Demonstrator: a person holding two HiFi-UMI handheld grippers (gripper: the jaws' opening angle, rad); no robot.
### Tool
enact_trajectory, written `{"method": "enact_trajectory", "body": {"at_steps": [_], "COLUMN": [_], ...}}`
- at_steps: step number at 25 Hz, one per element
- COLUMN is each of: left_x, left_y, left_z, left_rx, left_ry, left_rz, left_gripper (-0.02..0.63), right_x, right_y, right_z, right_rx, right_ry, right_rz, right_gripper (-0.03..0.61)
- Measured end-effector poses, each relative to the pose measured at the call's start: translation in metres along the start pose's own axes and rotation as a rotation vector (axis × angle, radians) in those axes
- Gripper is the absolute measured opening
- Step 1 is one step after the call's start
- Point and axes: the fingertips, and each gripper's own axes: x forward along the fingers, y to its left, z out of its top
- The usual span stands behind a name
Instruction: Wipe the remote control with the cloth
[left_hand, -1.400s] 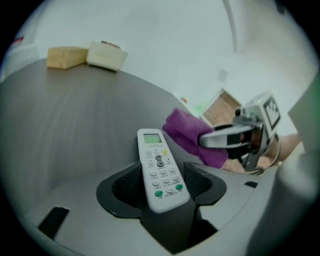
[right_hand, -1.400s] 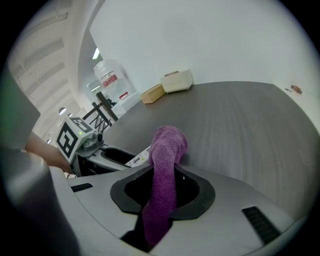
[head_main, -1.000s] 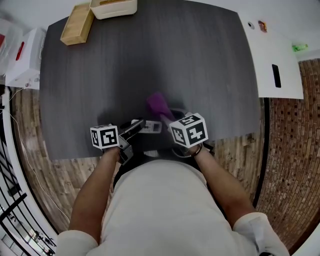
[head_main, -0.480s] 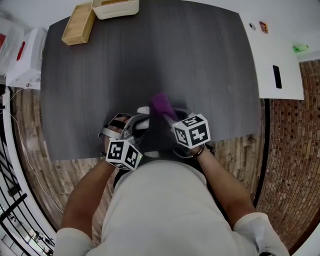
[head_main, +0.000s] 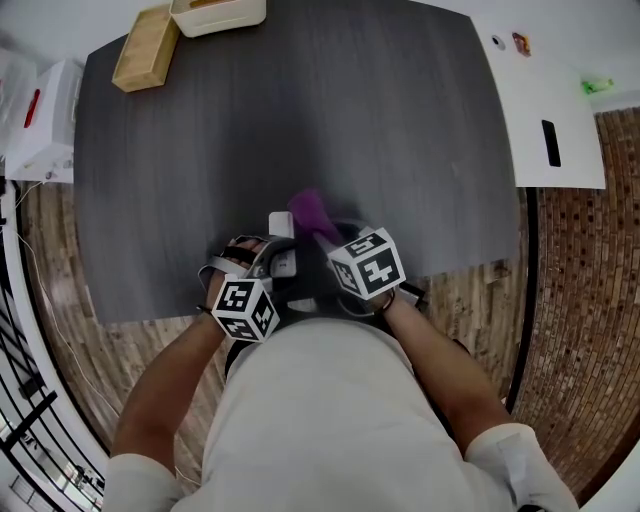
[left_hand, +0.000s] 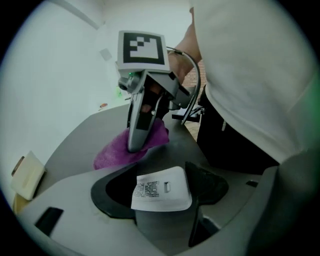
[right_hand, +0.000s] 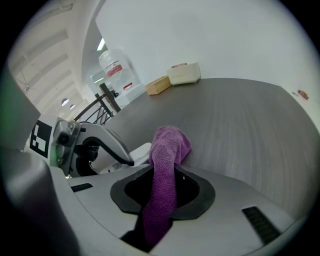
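The table ends just behind the work, which sits at its near edge, close to the person's body. That is the main risk: anything pushed toward the near side could go off the edge.

The right gripper is clamped on the purple cloth, whose free end hangs down to the table just right of the remote. The cloth is bunched into a narrow roll, so a stroke may touch only a thin strip of the remote, or the hard jaw tips may scrape it instead.

The left gripper has just been opening its jaws. They now stand apart with the remote between them, label side up and not pinched. Loose like this, the remote would likely skid or spin under a wiping push. I cannot tell whether it lies flat on the table, so it may also tip.

Containers are all well away from the work. A water jug stands beyond the far left of the table, too small to show its fill. A wooden box sits at the far left corner, contents unseen. Just right of it, a white tray holds something tan that I cannot identify.
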Motion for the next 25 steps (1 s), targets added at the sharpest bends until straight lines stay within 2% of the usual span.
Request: {"method": "enact_trajectory", "body": {"at_steps": [2, 5, 7, 9, 12, 13, 15, 20, 25], "left_x": [-0.002, -0.008, -0.017, -0.027, -0.03, -0.028, -0.02, -0.006, -0.001], "left_y": [-0.008, -0.011, -0.004, 0.003, -0.001, -0.005, -0.01, -0.004, 0.018], "left_z": [-0.002, -0.008, -0.013, -0.023, -0.043, -0.048, -0.052, -0.039, -0.039], "left_rx": [-0.019, -0.066, -0.165, -0.307, -0.452, -0.474, -0.5, -0.488, -0.547], "left_ry": [-0.002, -0.005, -0.024, -0.039, 0.005, 0.029, 0.054, 0.034, 0.001], "left_rz": [-0.03, -0.03, 0.027, 0.111, 0.198, 0.211, 0.221, 0.194, 0.199], "left_gripper": [0.306, 0.318, 0.318, 0.318, 0.316, 0.31, 0.231, 0.174, 0.17], "right_x": [0.003, 0.006, 0.006, 0.003, 0.005, 0.009, 0.022, 0.046, 0.056], "right_y": [0.0, 0.001, 0.001, 0.002, 0.012, 0.016, 0.022, 0.017, 0.02], "right_z": [0.0, 0.0, 0.004, 0.011, 0.028, 0.032, 0.032, 0.032, 0.044], "right_rx": [-0.006, -0.03, -0.055, -0.104, -0.218, -0.259, -0.333, -0.426, -0.554], "right_ry": [0.007, 0.022, 0.022, 0.013, 0.015, 0.028, 0.066, 0.136, 0.199], "right_rz": [0.0, -0.001, -0.015, -0.042, -0.065, -0.068, -0.072, -0.086, -0.086], "right_gripper": [0.089, 0.089, 0.089, 0.089, 0.089, 0.089, 0.088, 0.088, 0.087]}}
